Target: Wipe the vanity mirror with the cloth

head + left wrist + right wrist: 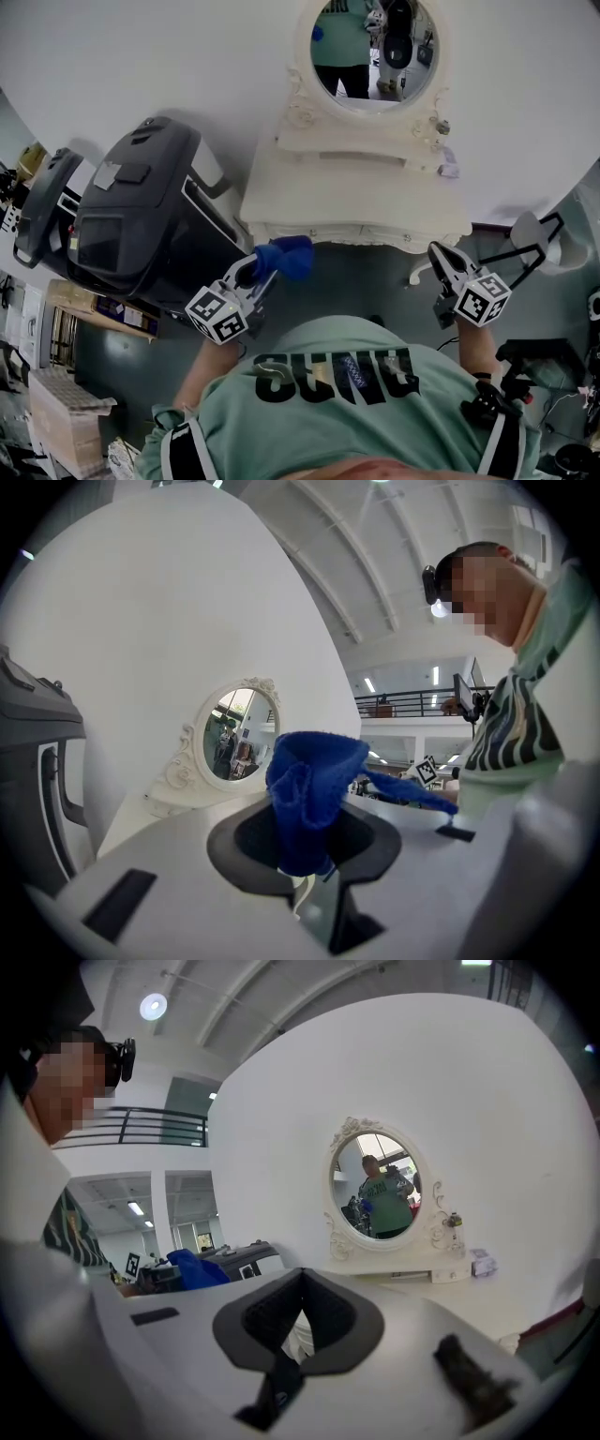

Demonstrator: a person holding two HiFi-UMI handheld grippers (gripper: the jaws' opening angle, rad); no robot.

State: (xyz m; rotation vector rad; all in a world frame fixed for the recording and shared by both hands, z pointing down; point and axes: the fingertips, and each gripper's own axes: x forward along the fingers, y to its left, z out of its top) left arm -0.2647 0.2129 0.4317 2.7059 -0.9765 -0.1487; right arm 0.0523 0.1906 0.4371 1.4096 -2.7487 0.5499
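— Two tools are being held low in front of the cream-painted vanity desk (319,202). Which step is being worked?

— The approach, as it is being judged here. The crumpled blue terry cloth (289,255) is being pinched by the left tool (265,270). It is hanging just short of the desk's front edge and well apart from the oval mirror in its carved cream frame (366,56). The glass is not yet being touched.

— And the right tool (444,259)?

— Its jaws are being held pressed together on nothing, near the desk's right front corner.

— What is being called for next?

— The cloth is probably needing to be carried up and forward over the desk top. It is then needing to be laid against the glass, with a loose fold being presented rather than the tool's tips.
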